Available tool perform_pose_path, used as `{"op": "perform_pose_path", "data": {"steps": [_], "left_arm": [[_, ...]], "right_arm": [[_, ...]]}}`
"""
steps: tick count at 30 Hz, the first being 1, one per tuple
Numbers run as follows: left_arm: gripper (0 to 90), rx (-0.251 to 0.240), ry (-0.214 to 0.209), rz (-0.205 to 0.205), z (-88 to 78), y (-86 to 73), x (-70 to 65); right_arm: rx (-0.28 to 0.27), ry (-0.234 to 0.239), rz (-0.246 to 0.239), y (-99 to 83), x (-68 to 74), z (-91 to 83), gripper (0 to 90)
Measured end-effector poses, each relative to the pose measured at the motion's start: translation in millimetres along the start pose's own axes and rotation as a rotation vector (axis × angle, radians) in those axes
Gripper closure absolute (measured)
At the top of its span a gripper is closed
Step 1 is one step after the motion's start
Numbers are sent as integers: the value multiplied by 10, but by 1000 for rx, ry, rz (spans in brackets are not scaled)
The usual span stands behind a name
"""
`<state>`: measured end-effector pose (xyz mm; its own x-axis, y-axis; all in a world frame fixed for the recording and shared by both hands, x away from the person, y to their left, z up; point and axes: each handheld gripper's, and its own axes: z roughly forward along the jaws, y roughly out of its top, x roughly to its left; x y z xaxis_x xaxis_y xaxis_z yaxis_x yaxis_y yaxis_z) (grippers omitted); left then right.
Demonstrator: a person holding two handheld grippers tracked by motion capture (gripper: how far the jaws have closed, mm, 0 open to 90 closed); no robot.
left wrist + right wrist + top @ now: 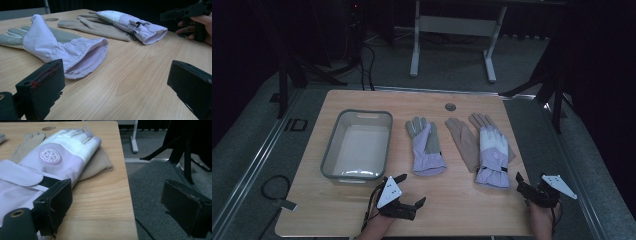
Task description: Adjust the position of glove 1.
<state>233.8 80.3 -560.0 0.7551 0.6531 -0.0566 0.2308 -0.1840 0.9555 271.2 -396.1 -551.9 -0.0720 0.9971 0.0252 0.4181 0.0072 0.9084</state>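
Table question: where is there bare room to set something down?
Bare wood runs along the near edge of the table between the left gripper and right gripper. The grey bin is empty. The middle is crowded with the lilac gloves and beige glove.

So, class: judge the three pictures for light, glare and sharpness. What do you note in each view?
High view: dim, dark surround, soft glare inside the grey bin. Left gripper view: brighter, the lilac glove sharp, the near jaws soft. Right gripper view: the badge glove crisp, the near jaws blurred, the floor beyond murky.
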Motion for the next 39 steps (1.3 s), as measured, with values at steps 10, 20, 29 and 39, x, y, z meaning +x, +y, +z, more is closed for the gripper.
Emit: {"op": "perform_pose_path", "data": {"steps": [10, 20, 29, 39], "left_arm": [[15, -12, -3, 3, -7, -5, -4], [15, -13, -7, 10, -11, -6, -9], [15, -18, -7, 9, -8, -7, -15], [15, -19, -11, 19, -12, -8, -21]], "right_arm": [[57, 13, -24, 211, -103, -75, 100], [92, 128, -70, 674, 92, -126, 142], [77, 205, -100, 1050, 482, -48, 104], [105, 304, -160, 1374, 984, 176, 129]]}}
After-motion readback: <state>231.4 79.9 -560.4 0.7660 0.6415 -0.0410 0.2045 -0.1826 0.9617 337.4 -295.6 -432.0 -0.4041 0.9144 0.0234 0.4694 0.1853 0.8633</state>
